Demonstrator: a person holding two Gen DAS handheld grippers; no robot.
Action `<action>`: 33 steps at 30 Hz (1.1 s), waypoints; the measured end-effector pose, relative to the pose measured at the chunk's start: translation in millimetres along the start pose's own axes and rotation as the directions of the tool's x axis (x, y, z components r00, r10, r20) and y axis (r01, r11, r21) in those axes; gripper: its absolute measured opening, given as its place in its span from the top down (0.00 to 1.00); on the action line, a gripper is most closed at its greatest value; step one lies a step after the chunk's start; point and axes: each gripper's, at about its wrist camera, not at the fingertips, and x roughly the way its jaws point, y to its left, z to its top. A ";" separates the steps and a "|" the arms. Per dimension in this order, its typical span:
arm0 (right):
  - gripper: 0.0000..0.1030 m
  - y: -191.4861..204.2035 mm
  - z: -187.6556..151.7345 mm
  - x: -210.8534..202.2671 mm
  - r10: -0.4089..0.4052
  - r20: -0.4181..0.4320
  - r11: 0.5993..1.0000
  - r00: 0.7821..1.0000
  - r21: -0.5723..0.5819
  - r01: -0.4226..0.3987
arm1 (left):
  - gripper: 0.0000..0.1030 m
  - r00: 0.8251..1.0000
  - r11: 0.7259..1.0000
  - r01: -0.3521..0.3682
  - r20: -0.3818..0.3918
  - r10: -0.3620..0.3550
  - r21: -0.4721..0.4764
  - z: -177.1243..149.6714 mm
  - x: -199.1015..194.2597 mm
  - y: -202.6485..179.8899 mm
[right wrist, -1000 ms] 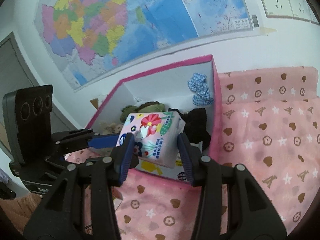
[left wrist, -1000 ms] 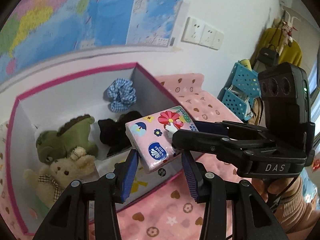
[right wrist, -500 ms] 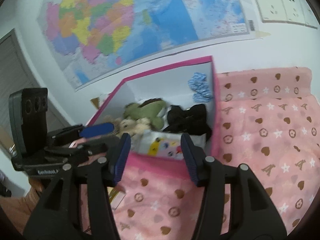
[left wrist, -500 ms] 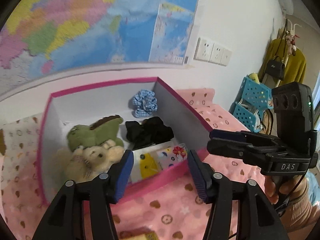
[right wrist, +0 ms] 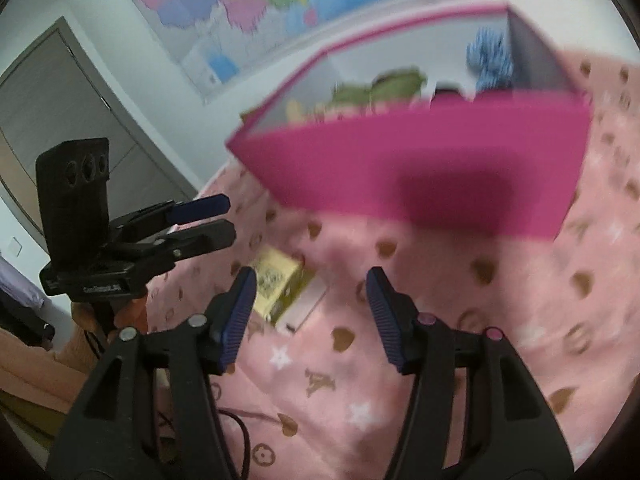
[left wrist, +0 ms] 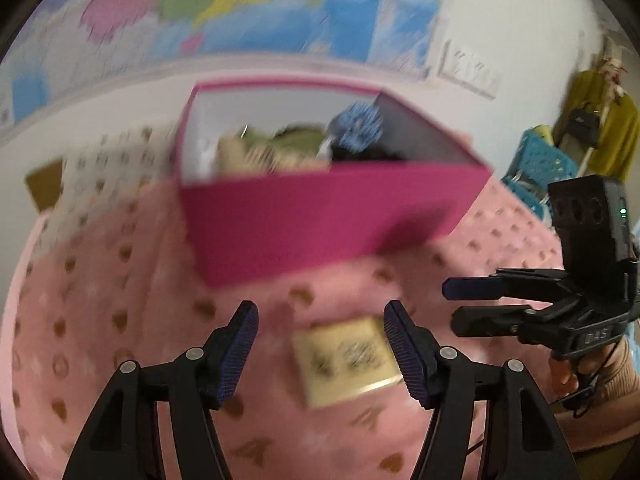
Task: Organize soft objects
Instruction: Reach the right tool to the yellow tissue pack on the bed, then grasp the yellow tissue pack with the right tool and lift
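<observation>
A pink box (left wrist: 320, 224) stands on the pink patterned cloth (left wrist: 120, 320); it also shows in the right wrist view (right wrist: 420, 168). Inside it I see a blue checked scrunchie (left wrist: 360, 128), a green plush toy (left wrist: 292, 142), a beige plush and something black, all blurred. A yellow tissue pack (left wrist: 346, 358) lies on the cloth just ahead of my left gripper (left wrist: 320, 340), which is open and empty. My right gripper (right wrist: 310, 312) is open and empty, with the yellow pack (right wrist: 276, 280) by its left finger. Each gripper appears in the other's view.
A map hangs on the white wall (left wrist: 240, 0) behind the box, with sockets (left wrist: 472, 70) to the right. Blue baskets (left wrist: 540, 160) and a yellow garment (left wrist: 612, 132) stand at the far right. A grey door (right wrist: 60, 100) is at the left in the right wrist view.
The flowered tissue pack held over the box one second ago was dropped into it. Both grippers have since pulled back and down from the box; the yellow pack has come into view.
</observation>
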 end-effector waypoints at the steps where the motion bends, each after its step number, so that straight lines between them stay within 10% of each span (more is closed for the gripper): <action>1: 0.43 0.3 -2.8 6.5 0.008 -0.015 1.000 1.000 0.007 -0.008 | 0.35 1.000 1.000 0.006 -0.012 -0.006 -0.010 -3.5 1.8 2.1; 17: 0.44 3.1 -11.6 33.6 0.030 -0.061 0.999 0.998 0.021 -0.029 | 0.62 0.982 0.985 0.162 -0.090 -0.166 -0.052 -27.6 20.6 -14.3; 33: 0.53 -22.9 -21.8 3.5 -0.048 -0.039 0.995 0.998 0.083 0.051 | 0.65 0.970 0.978 0.210 -0.122 -0.208 -0.002 -22.5 34.3 -47.5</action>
